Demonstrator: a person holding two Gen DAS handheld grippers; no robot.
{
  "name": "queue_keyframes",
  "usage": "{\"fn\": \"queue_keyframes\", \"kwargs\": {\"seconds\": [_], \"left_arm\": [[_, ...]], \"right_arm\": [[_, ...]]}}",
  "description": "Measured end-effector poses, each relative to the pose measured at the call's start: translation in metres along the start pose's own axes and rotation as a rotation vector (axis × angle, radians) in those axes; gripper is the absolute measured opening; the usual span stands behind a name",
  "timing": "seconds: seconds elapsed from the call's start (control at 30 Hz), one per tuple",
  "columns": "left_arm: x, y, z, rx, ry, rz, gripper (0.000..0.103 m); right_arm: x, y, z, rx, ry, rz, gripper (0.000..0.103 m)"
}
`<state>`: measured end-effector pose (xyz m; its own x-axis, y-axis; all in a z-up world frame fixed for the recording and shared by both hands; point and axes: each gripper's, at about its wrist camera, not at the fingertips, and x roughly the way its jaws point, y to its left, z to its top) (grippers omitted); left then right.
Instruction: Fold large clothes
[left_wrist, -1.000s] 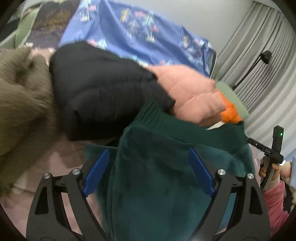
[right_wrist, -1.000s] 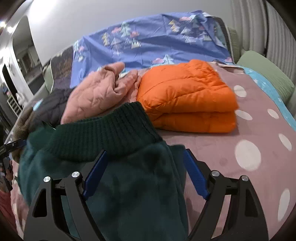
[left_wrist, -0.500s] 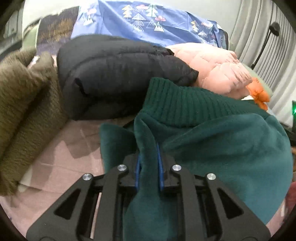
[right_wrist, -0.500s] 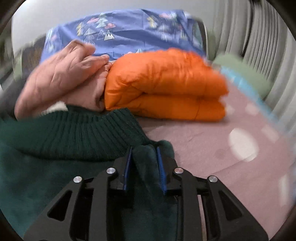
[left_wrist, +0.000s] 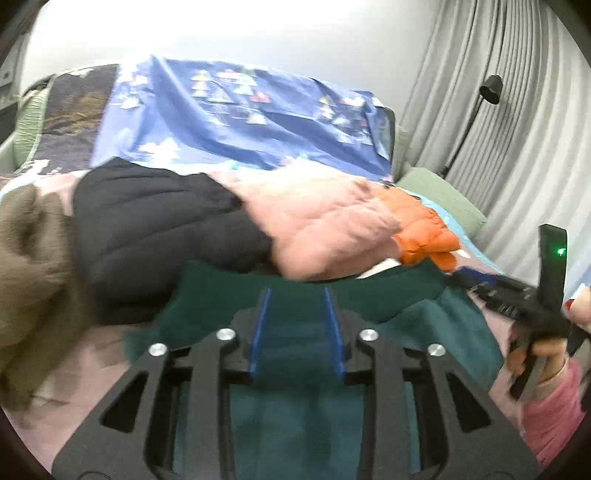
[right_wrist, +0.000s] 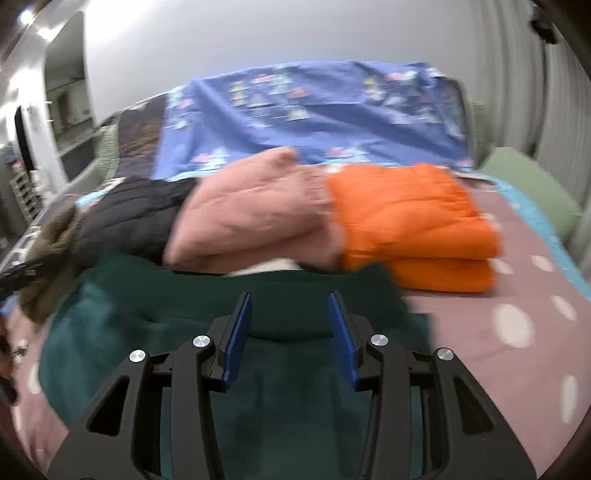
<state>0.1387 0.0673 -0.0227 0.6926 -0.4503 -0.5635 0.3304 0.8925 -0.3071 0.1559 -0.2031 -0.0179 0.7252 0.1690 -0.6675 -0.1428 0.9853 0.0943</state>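
Observation:
A dark green fleece sweater (left_wrist: 295, 373) with a ribbed hem lies on the pink dotted bed cover, also in the right wrist view (right_wrist: 177, 332). My left gripper (left_wrist: 297, 332) is partly open just above it, fabric showing between the blue pads, nothing pinched. My right gripper (right_wrist: 290, 336) is also partly open over the sweater's ribbed band, holding nothing. The right gripper and the hand holding it show at the right of the left wrist view (left_wrist: 532, 310).
Behind the sweater lie a black puffer jacket (left_wrist: 155, 236), a pink quilted jacket (right_wrist: 251, 210), a folded orange jacket (right_wrist: 413, 221) and an olive knit (left_wrist: 26, 266). A blue patterned sheet (right_wrist: 314, 110) covers the headboard. Grey curtains (left_wrist: 517, 110) hang on the right.
Both grippers were open, shut on folds of the green sweater half a second ago, and have now opened and let it go. Both views pulled back and up.

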Motion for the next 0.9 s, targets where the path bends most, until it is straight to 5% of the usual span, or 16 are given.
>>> {"fn": "queue_keyframes", "kwargs": {"seconds": [0.07, 0.17, 0.3, 0.43, 0.57, 0.67, 0.73, 0.8, 0.9], "left_arm": [[0.039, -0.004, -0.01, 0.017, 0.093, 0.046, 0.054], [0.08, 0.004, -0.049, 0.131, 0.125, 0.136, 0.058], [0.079, -0.004, -0.056, 0.181, 0.087, 0.191, 0.058], [0.073, 0.005, -0.051, 0.14, 0.105, 0.152, 0.058], [0.041, 0.0, -0.047, 0.079, 0.08, 0.131, 0.057], [0.03, 0.007, -0.05, 0.058, 0.05, 0.163, 0.069], [0.048, 0.022, -0.059, 0.04, 0.118, 0.216, 0.078], [0.059, 0.037, -0.072, 0.003, 0.114, 0.158, 0.079], [0.052, 0.024, -0.069, 0.045, 0.126, 0.219, 0.078]], "right_arm": [[0.034, 0.007, -0.011, 0.004, 0.085, -0.007, 0.05], [0.068, 0.001, -0.028, 0.011, 0.115, -0.012, 0.052], [0.07, 0.003, -0.024, -0.015, 0.109, -0.035, 0.052], [0.064, 0.0, -0.023, 0.001, 0.102, -0.011, 0.053], [0.016, 0.003, -0.027, 0.049, 0.058, 0.002, 0.055], [0.01, -0.005, -0.035, 0.081, 0.074, -0.035, 0.063], [0.032, -0.006, -0.051, 0.046, 0.111, -0.071, 0.07], [0.037, 0.001, -0.059, -0.016, 0.071, -0.112, 0.072], [0.019, 0.002, -0.052, -0.005, 0.07, -0.123, 0.071]]}}
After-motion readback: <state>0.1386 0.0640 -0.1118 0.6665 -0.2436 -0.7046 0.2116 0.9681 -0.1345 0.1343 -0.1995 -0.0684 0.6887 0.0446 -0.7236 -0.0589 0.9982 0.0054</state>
